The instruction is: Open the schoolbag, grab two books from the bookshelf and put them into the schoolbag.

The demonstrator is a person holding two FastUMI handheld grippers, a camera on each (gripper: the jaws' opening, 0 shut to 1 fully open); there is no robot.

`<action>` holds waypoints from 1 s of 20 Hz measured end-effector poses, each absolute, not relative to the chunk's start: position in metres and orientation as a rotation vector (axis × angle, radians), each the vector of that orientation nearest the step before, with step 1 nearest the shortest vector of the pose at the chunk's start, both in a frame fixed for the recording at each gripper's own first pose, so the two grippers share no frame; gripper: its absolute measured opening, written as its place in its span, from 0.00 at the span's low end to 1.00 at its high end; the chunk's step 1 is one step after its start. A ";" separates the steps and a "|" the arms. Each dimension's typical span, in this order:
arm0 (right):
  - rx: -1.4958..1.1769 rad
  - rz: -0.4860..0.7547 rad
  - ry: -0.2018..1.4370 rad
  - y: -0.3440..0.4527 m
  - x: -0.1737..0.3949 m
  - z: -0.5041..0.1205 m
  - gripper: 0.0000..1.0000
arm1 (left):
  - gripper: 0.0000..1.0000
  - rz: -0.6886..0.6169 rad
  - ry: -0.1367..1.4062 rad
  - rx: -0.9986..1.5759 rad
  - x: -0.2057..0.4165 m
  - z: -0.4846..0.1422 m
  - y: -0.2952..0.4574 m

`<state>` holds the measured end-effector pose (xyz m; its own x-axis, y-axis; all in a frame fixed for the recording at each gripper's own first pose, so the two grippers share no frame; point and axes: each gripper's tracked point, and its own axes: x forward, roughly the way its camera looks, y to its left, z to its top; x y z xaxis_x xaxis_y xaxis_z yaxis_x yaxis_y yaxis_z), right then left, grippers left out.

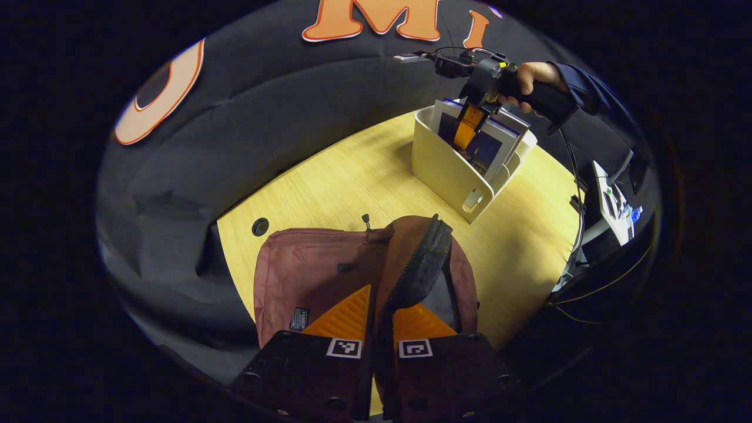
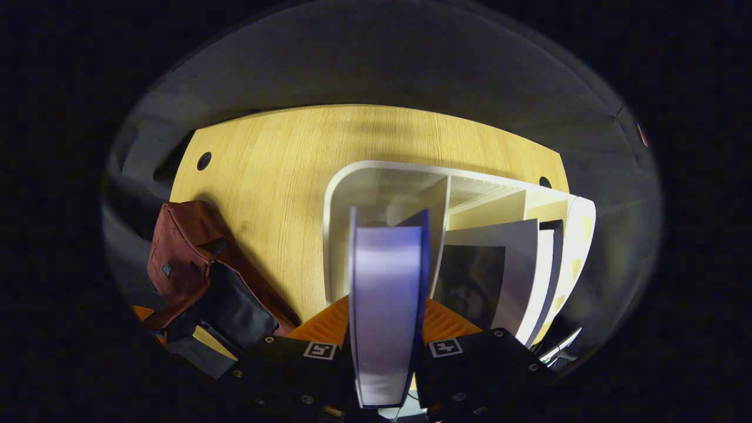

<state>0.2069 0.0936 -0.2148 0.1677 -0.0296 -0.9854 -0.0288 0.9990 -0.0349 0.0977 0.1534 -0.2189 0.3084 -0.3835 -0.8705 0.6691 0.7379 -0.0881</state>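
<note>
Light falls from above onto the wooden table (image 1: 364, 176), bright in both views. The white book rack (image 2: 358, 194) throws a soft shadow leftward. The book (image 2: 385, 305) up close glares pale and blurs. Fisheye bends the table's edges; the booth's wall is dim.

Right gripper (image 2: 385, 329) clamps book (image 2: 388, 305) above white bookshelf (image 2: 352, 194); schoolbag (image 2: 194, 252) left

I see a matt woven-cloth schoolbag (image 1: 305, 276) with a dark mesh lining (image 1: 420, 270), lying on a smooth pale wood-grain table (image 1: 352, 176). The bookshelf (image 1: 446, 170) looks like smooth white plastic; the book (image 2: 385, 305) has a glossy paper cover.
</note>
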 end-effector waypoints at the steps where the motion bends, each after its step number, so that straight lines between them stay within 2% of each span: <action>1: -0.044 -0.002 1.400 0.093 0.205 -0.211 0.41 | 0.09 -0.709 1.043 0.316 0.099 -0.220 0.154; 3: -0.014 -0.004 1.385 0.091 0.204 -0.195 0.40 | 0.09 -0.711 1.042 0.313 0.099 -0.221 0.154; 4: 0.006 -0.006 1.375 0.089 0.202 -0.185 0.48 | 0.09 -0.713 1.042 0.310 0.098 -0.220 0.153; 5: 0.020 -0.007 1.364 0.086 0.200 -0.175 0.48 | 0.09 -0.715 1.043 0.307 0.098 -0.220 0.153; 6: 0.026 -0.012 1.352 0.082 0.197 -0.163 0.40 | 0.04 -0.716 1.045 0.305 0.098 -0.220 0.153; 7: 0.028 -0.016 1.339 0.076 0.192 -0.150 0.40 | 0.09 -0.719 1.043 0.304 0.097 -0.220 0.154; 14: 0.106 -0.009 1.220 0.059 0.152 -0.052 0.40 | 0.09 -0.735 1.035 0.305 0.096 -0.221 0.158; 20: 0.206 0.022 1.167 0.075 0.104 -0.034 0.39 | 0.09 -0.746 1.035 0.298 0.095 -0.227 0.155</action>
<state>0.1036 0.0746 -0.0342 0.3951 0.1241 -0.9102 0.0897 0.9809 0.1726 0.0946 0.1553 -0.2266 0.2964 -0.4164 -0.8595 0.6835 0.7210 -0.1136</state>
